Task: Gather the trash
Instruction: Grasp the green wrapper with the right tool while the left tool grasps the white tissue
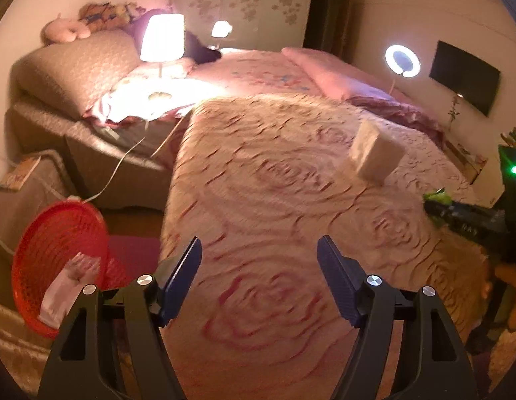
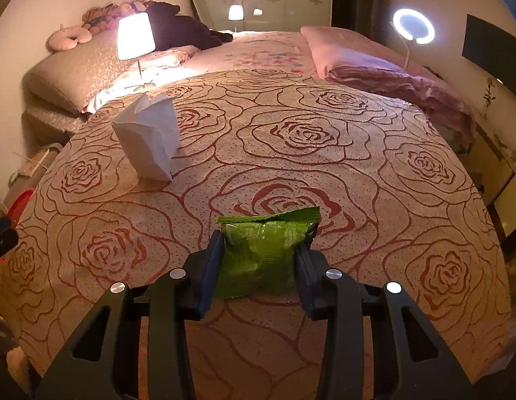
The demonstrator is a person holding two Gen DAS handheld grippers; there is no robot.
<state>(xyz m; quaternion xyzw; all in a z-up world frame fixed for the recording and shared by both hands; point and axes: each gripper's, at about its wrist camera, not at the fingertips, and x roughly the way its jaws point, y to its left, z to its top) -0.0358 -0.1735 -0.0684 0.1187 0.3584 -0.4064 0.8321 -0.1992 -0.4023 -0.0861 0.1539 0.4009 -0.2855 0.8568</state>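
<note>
A wide bed (image 2: 291, 133) fills both views, spread with a tan blanket (image 2: 374, 173) patterned in red rose outlines that reaches its near edge. Pillows (image 2: 74, 73) sit at the bed's far left corner, beside a lit table lamp (image 2: 135, 36); a folded pink quilt (image 2: 374, 63) lies along the far right edge, with a glowing ring light (image 2: 413, 26) past it.

On the floor off the bed's near left corner stands a red mesh basket (image 1: 58, 240), tilted toward the camera, with a crumpled white wrapper (image 1: 69, 286) resting inside against its lower rim.

A white paper bag (image 2: 149, 136) stands upright on the blanket toward the left edge, well apart from both grippers.

The right gripper (image 2: 261, 253) hovers over the near middle of the blanket with its fingers pressed in on both sides of a green snack packet (image 2: 268, 243), which it grips with the crimped top pointing away.

The left gripper (image 1: 259, 260) hangs over the bed's near left edge, jaws spread wide with nothing between them; this view is motion-blurred.
</note>
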